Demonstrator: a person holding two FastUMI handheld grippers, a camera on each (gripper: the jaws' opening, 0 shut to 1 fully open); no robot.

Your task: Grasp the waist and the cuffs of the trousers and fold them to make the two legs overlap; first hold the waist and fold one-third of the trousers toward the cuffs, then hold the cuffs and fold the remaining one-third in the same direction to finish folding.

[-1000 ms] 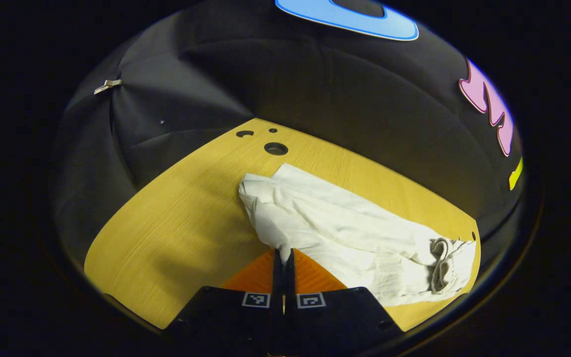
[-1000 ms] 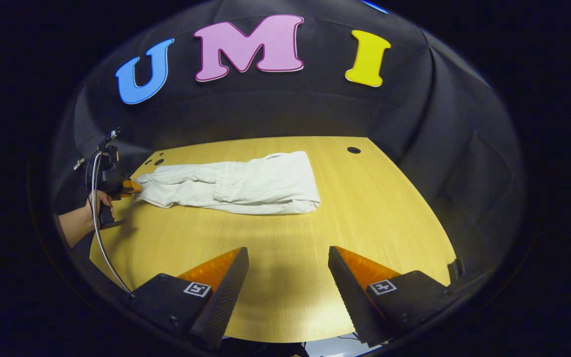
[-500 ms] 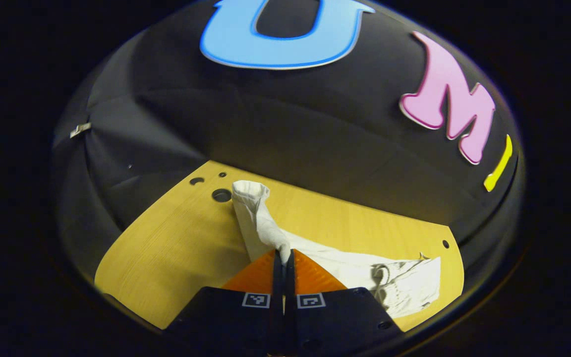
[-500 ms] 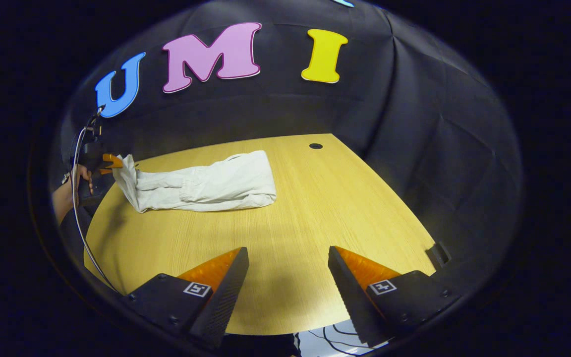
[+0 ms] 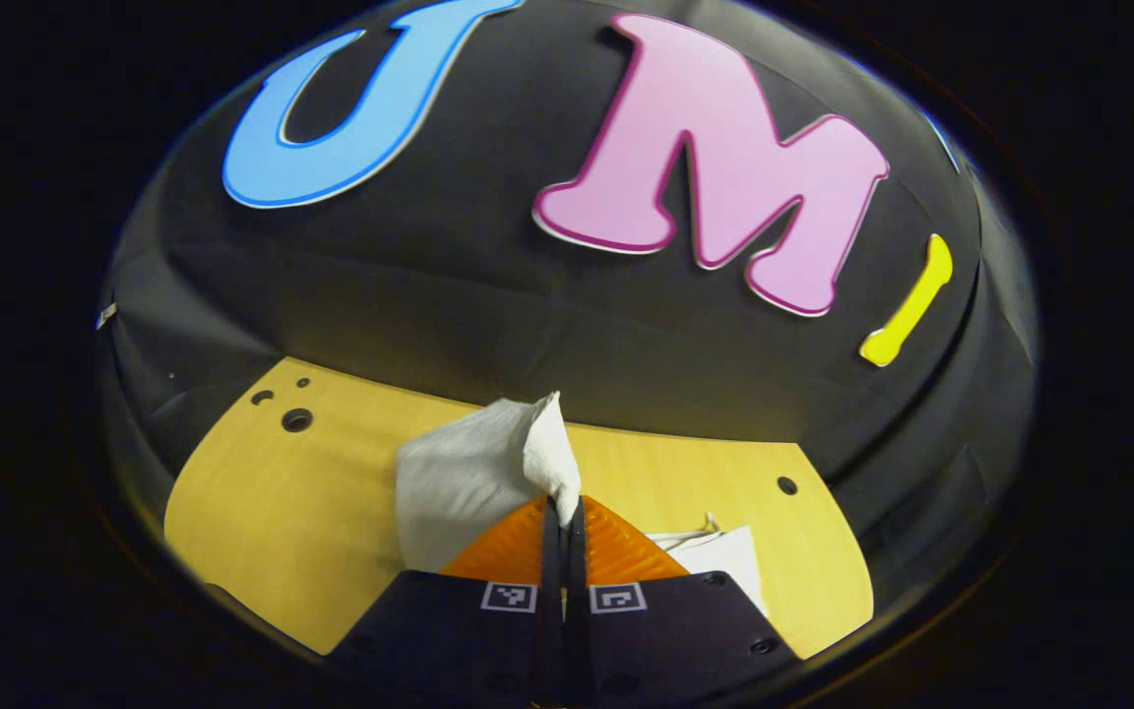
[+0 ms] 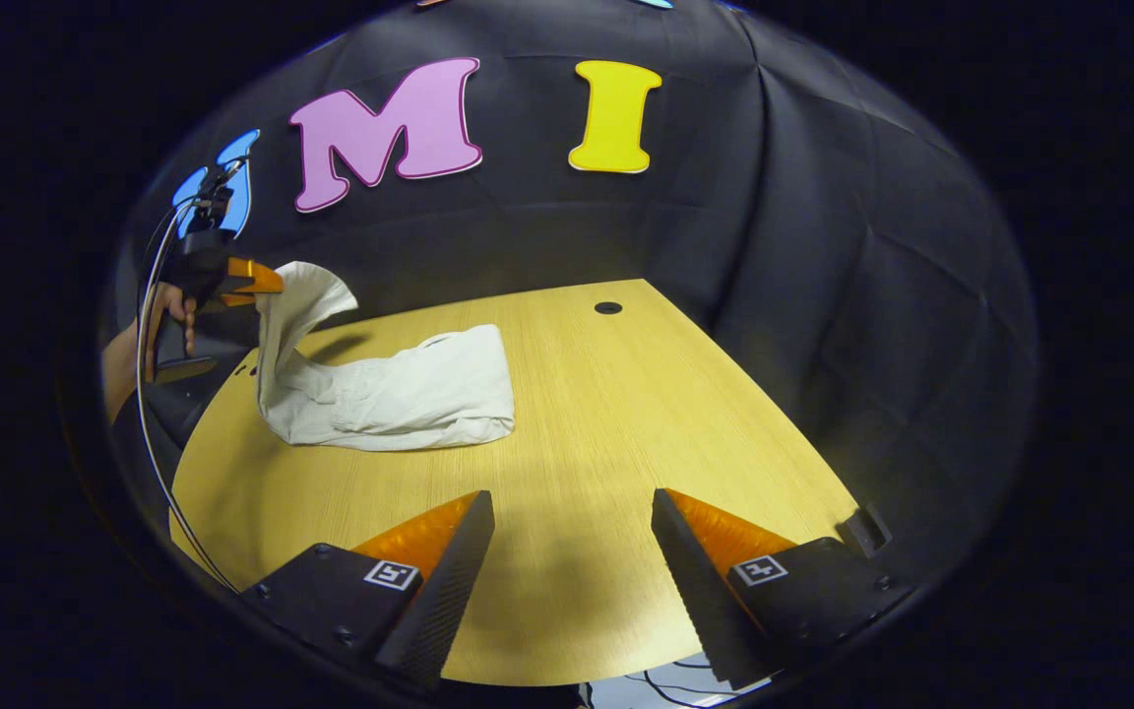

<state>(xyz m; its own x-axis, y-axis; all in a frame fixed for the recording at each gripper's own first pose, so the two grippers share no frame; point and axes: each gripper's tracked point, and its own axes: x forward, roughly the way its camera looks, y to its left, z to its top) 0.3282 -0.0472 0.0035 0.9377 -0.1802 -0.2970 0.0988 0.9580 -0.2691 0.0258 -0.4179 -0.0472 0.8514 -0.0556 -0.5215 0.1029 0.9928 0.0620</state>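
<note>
While my left hand-held gripper (image 5: 563,504) pinches one end of the white trousers (image 6: 400,389) between both fingers and holds it up off the surface (image 6: 626,414), the worry I have is the thinness of that bite: the fingers meet on a small corner of cloth, and if the hanging weight tugs as I carry it over, I judge it could slide out and drop short of the fold line. From the right gripper view the lifted end stands above the far left of the surface, with the rest of the trousers lying flat just to its right, so a crooked carry would likely lay the flap askew over the folded part. My right hand-held gripper (image 6: 572,522) hangs wide apart and empty over the near side, well away from the cloth, so it cannot steady anything. Hard to read: whether both leg layers sit in the pinch, since my own fingers cover the grip. A hand (image 6: 165,315) holds the left unit at the far left edge, partly cut off.
</note>
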